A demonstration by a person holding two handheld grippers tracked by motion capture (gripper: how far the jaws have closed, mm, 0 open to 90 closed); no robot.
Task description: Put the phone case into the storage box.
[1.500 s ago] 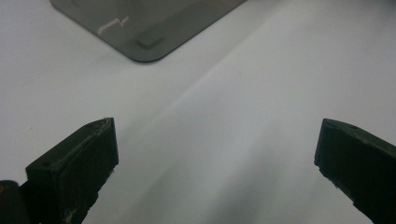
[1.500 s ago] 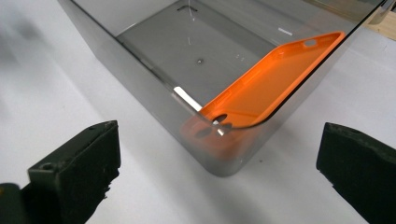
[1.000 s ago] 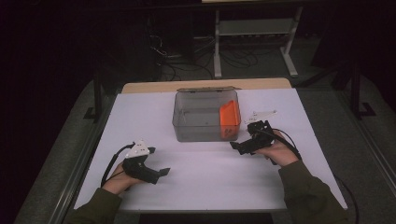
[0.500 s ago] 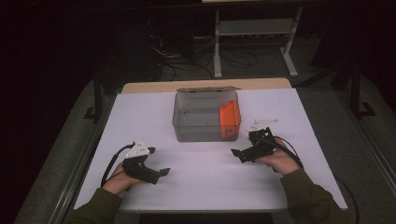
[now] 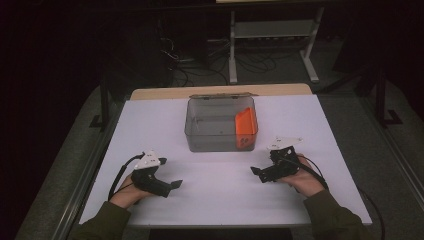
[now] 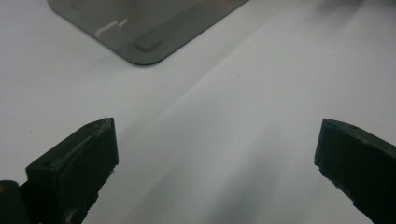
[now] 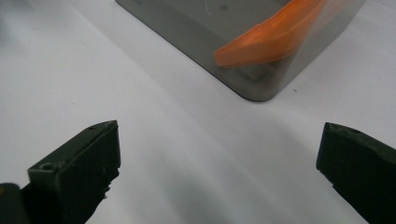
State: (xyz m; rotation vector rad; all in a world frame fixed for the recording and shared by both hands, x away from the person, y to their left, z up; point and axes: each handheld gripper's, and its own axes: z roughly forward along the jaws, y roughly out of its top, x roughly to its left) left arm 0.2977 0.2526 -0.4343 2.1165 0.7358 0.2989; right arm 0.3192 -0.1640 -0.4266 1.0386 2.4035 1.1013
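The right gripper (image 5: 256, 173), jaws spread wide and empty, has drawn back toward the person over the last second and now rests on the white table (image 5: 220, 200) well short of the grey bin (image 5: 220, 125); the retreat suggests the placing step is finished. The left gripper (image 5: 175, 184), equally wide and empty, has not moved. Farther off, the orange piece (image 5: 246, 126) leans inside the bin against its right wall. Nothing lies between either gripper and the bin. Beyond the table stand a metal rack (image 5: 272, 35) and loose cables (image 5: 195, 60).
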